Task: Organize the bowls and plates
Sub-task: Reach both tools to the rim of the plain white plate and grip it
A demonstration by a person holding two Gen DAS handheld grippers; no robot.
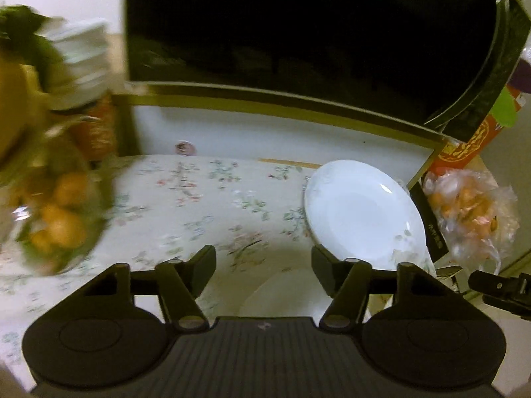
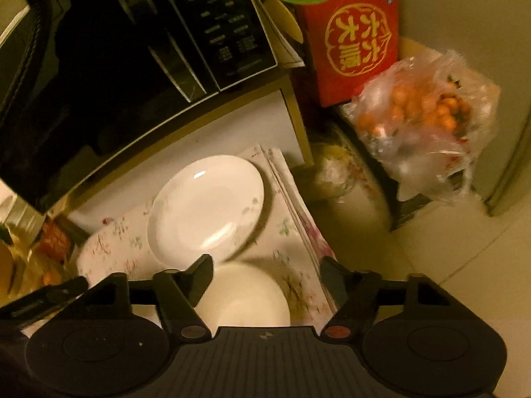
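Note:
A white plate with a faint floral rim lies on the flowered tablecloth, just beyond the right finger of my left gripper. That gripper is open, and a white bowl sits low between its fingers, untouched. In the right wrist view the same plate lies ahead and the bowl sits under my open right gripper, nearer its left finger. A blurred stack of white bowls stands at the far left.
A black microwave on a low shelf fills the back. A glass dish of oranges is at the left. A red box and a plastic bag of small orange fruit stand beyond the table's right edge.

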